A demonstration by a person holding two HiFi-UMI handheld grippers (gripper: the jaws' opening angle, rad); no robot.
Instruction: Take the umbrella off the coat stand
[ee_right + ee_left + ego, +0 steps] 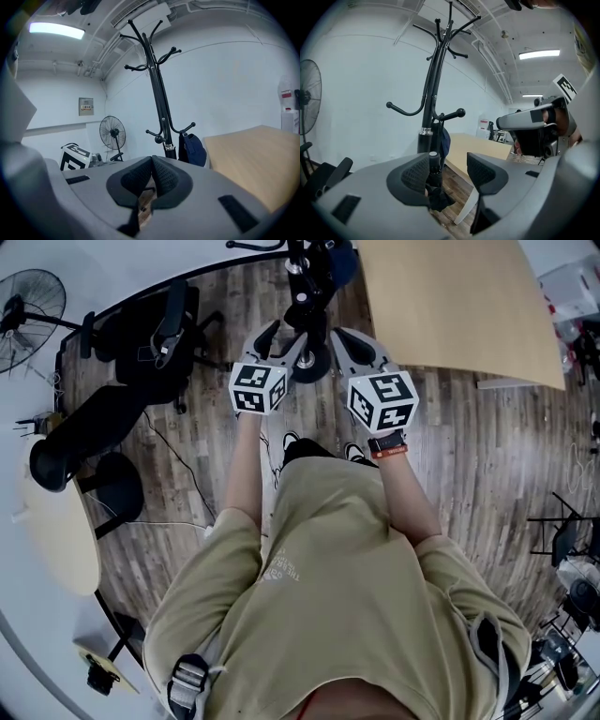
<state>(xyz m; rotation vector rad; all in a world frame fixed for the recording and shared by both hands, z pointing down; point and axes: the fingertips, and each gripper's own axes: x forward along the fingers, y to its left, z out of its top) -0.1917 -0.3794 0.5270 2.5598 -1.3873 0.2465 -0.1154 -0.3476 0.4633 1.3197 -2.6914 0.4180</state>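
Our left tool (450, 172) stands open, the folded black umbrella (434, 171) between its jaws, nearer the left jaw, by the coat stand (431, 93) ahead. Our right tool (152, 180) is closed, empty. The umbrella is probably light and stiff, so we grip its handle.

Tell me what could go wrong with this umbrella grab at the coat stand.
1. The umbrella stands close beside one pad of the open left gripper, off-centre; closing may push it aside rather than clamp it.
2. A dark blue item hangs on the coat stand just behind it; pulling could snag it.
3. The coat stand is tall and thin, and the shut right gripper is not bracing it; a sideways tug might rock it.
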